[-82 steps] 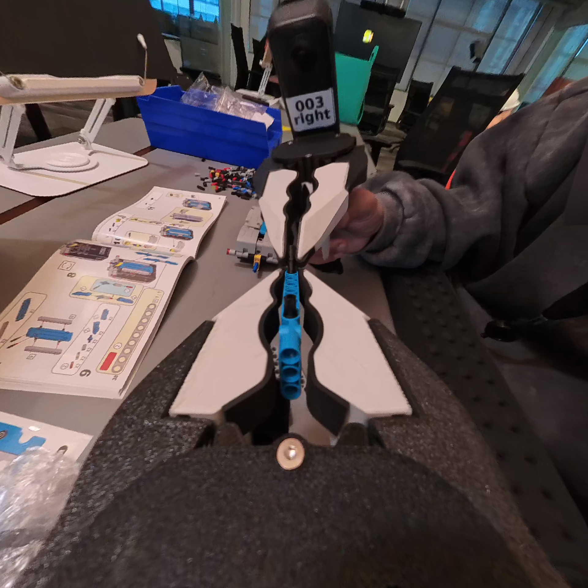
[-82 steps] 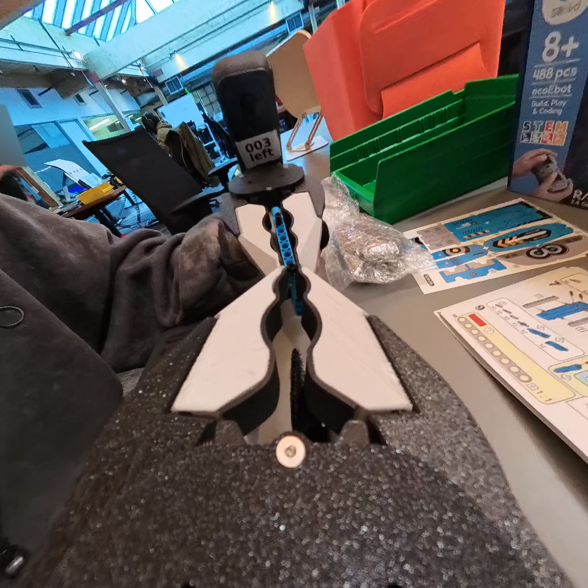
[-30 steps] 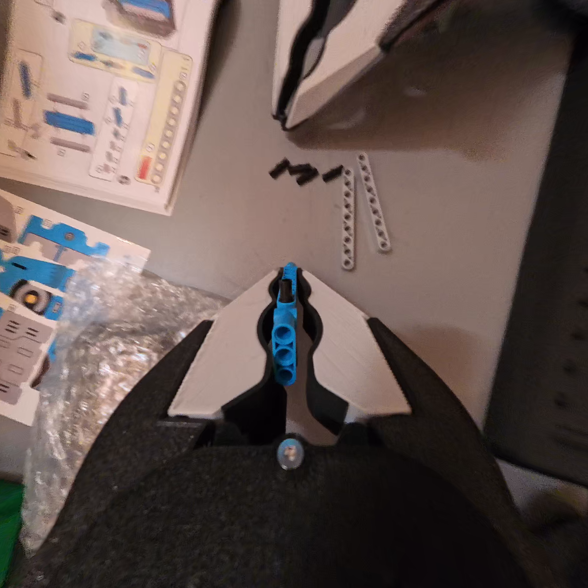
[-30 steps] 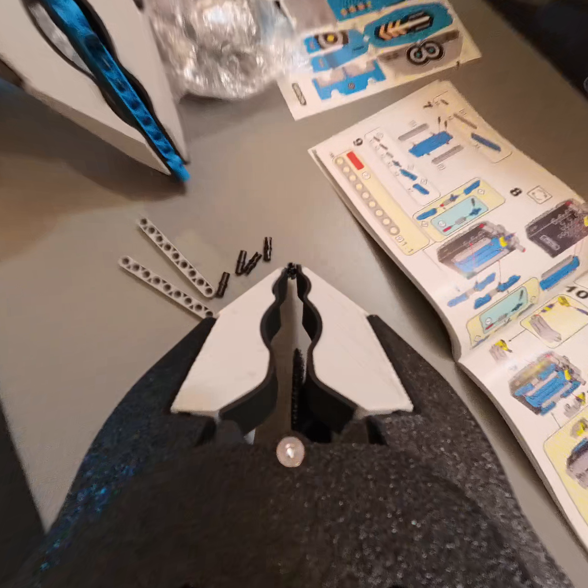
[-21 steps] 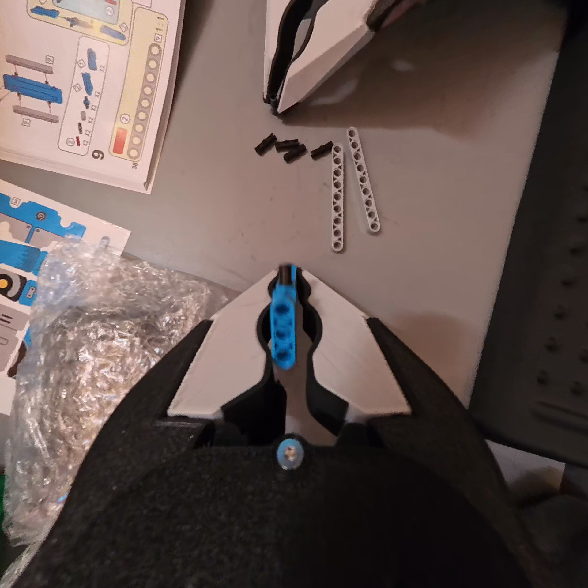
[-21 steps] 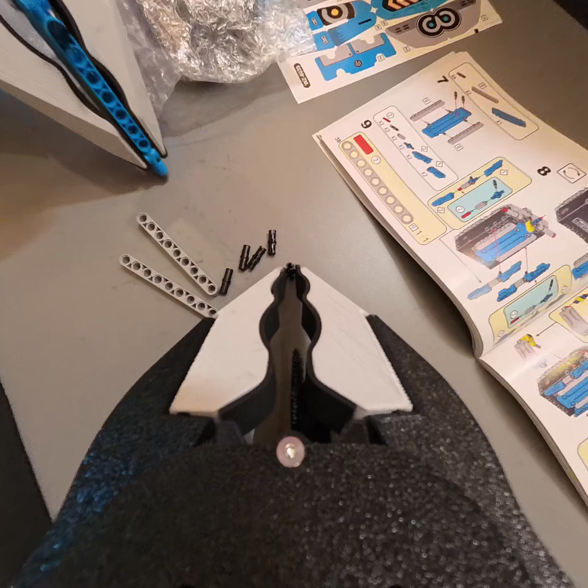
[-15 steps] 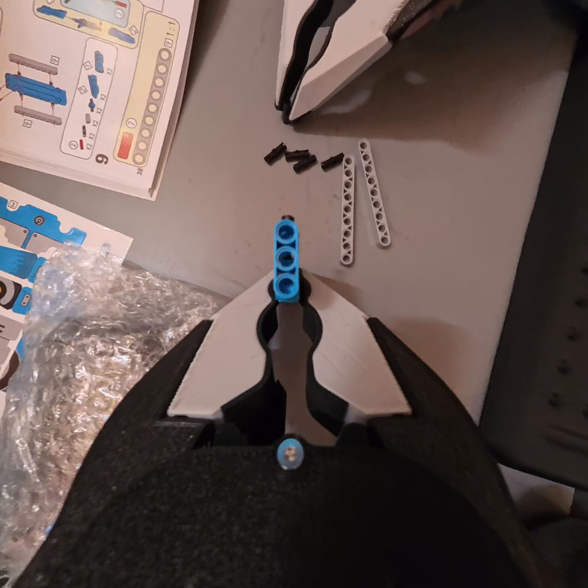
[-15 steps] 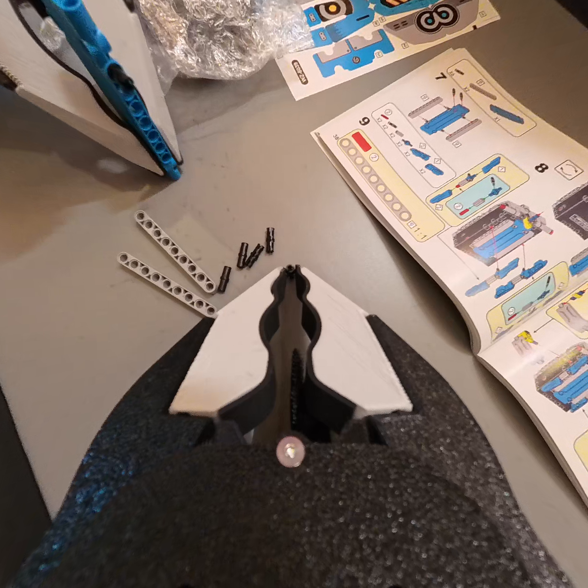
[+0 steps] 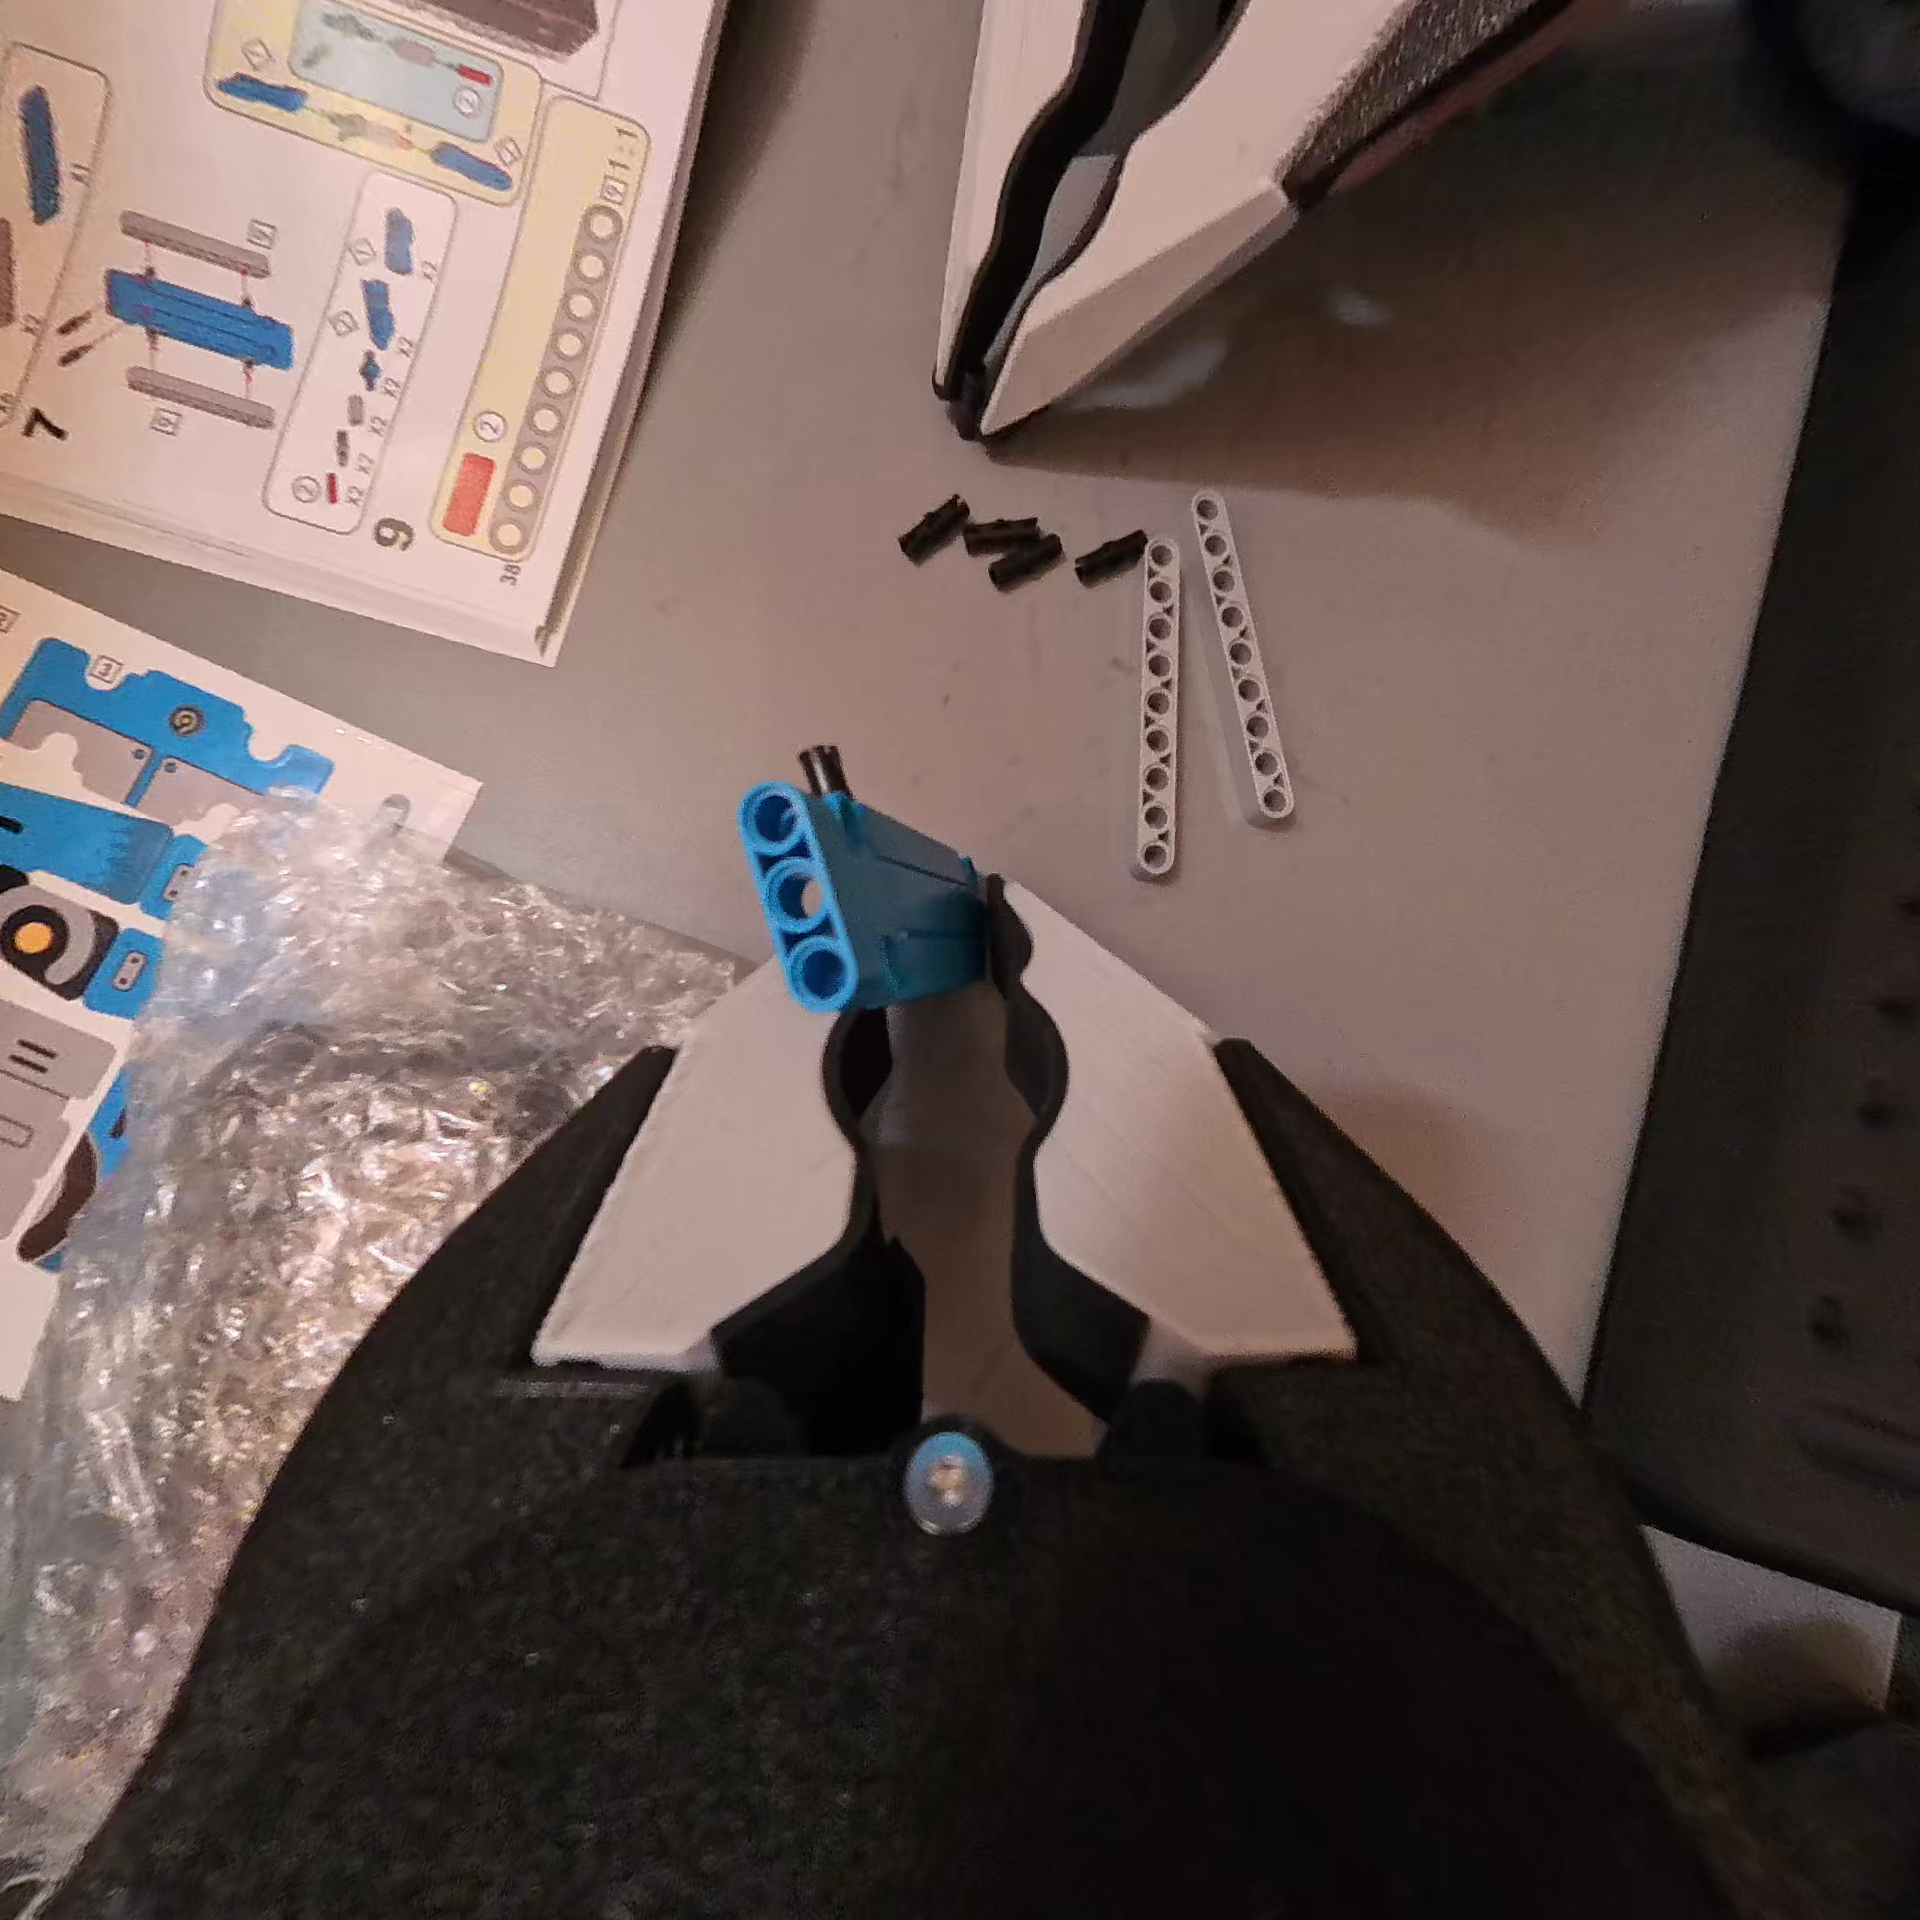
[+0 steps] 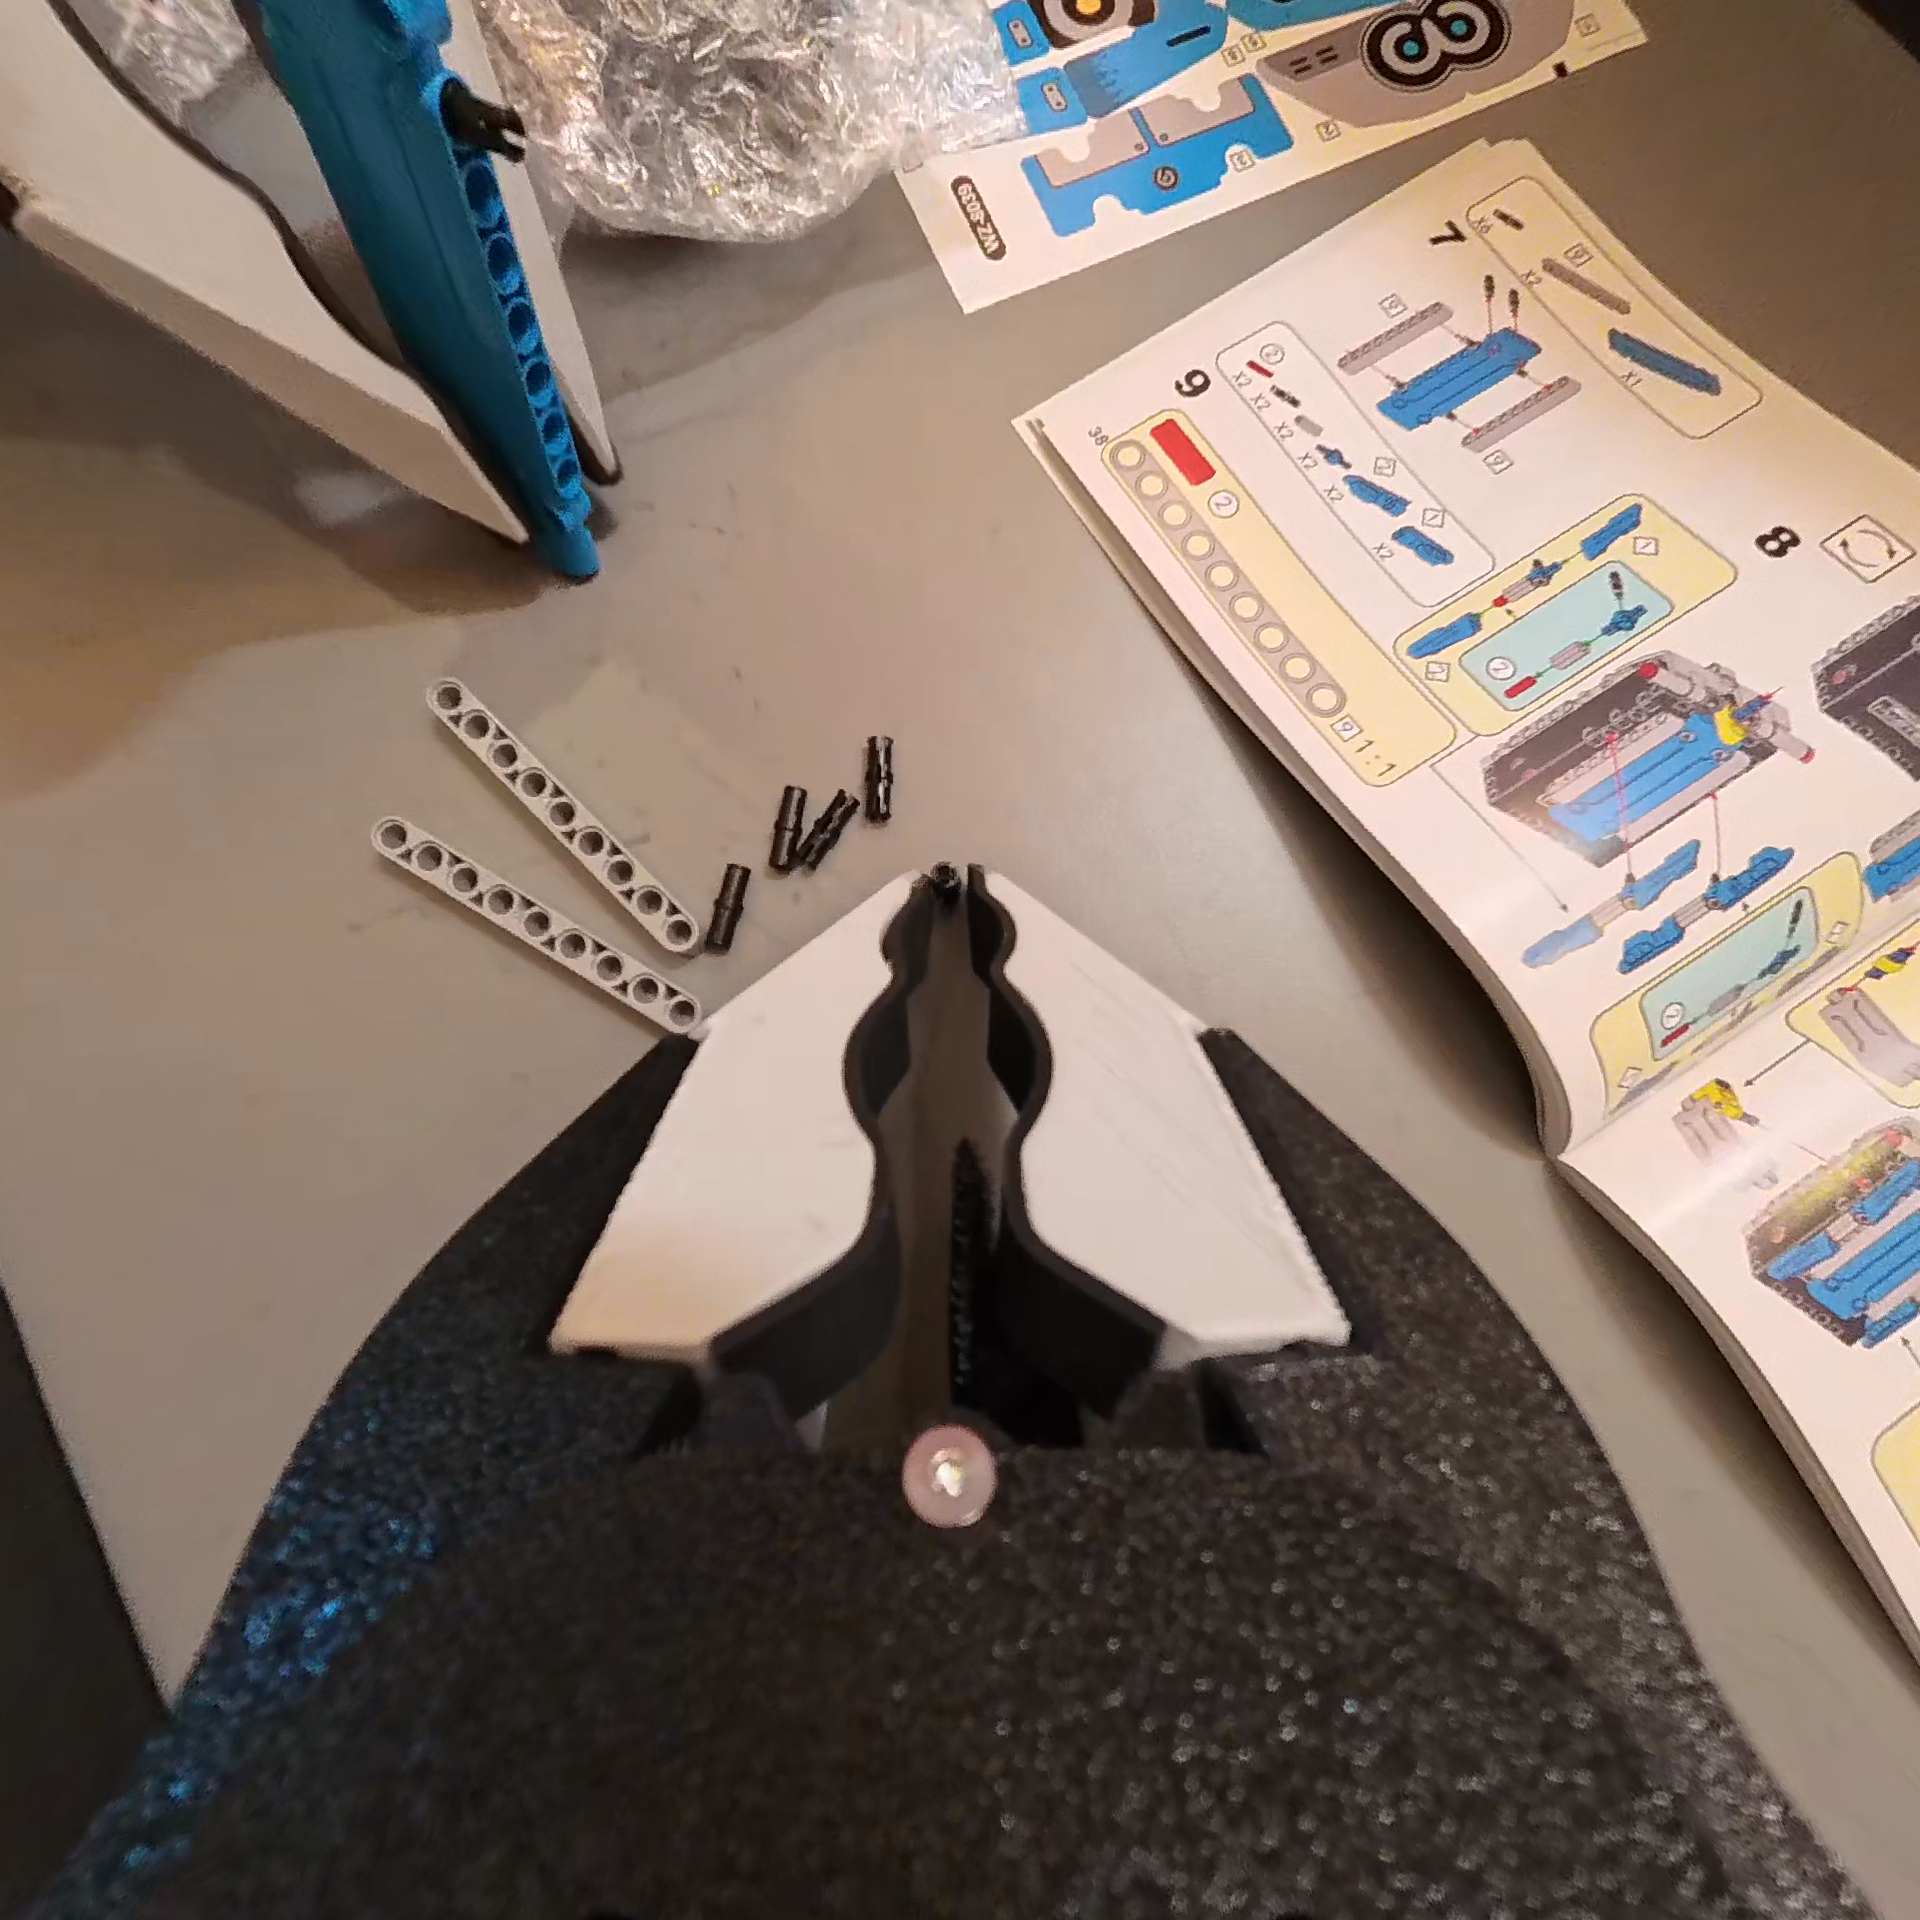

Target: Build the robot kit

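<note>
- Tongs on the left, the left gripper (image 9: pixel 940 914), are closing on a blue beam (image 9: pixel 852 904), pinching it at the very tips; its three-hole end is facing the left wrist camera and a black pin (image 9: pixel 821 767) is sticking out of its side.
- In the right wrist view the blue beam is hanging tilted, its lower end just above or on the grey table (image 10: pixel 260 1143); I cannot tell which.
- The right gripper (image 10: pixel 948 878) is pressing nearly closed on a small black pin (image 10: pixel 943 873) right at its tips.
- Four loose black pins (image 10: pixel 826 826) are lying just ahead of the right gripper, with two grey beams (image 10: pixel 561 821) side by side next to them.
- An open instruction booklet (image 10: pixel 1507 665) is lying to the right of those parts in the right wrist view, a sticker sheet (image 10: pixel 1195 125) beyond it.
- A crumpled clear plastic bag (image 9: pixel 291 1091) is sitting just beside the left gripper.
</note>
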`<control>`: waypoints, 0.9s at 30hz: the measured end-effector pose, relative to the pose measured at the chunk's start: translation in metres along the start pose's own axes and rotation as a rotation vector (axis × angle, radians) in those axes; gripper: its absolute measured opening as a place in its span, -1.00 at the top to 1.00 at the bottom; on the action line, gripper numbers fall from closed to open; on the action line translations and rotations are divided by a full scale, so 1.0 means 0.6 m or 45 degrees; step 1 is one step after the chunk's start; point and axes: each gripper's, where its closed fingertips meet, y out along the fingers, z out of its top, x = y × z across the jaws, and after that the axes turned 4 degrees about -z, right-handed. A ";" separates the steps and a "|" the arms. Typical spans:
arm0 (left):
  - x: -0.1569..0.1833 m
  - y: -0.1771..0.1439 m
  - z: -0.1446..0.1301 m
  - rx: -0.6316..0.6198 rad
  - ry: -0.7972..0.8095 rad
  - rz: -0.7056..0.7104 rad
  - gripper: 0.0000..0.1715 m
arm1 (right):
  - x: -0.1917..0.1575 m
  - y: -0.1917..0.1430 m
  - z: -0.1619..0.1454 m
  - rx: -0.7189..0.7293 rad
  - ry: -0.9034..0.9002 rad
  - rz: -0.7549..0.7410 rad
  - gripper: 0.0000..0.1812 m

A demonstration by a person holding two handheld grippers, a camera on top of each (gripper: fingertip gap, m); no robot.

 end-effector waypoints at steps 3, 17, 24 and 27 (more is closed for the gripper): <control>0.002 -0.002 0.004 0.021 -0.007 -0.020 0.92 | 0.001 -0.001 0.001 0.006 0.003 -0.003 0.93; 0.025 -0.032 0.089 0.366 0.086 -0.072 0.93 | -0.012 -0.078 0.082 0.414 0.229 0.283 0.97; 0.074 -0.103 0.182 0.884 0.112 -0.269 0.92 | -0.052 -0.189 0.161 0.897 0.404 0.799 0.97; 0.082 -0.106 0.188 0.936 0.076 -0.353 0.92 | -0.067 -0.185 0.165 0.889 0.341 0.777 0.97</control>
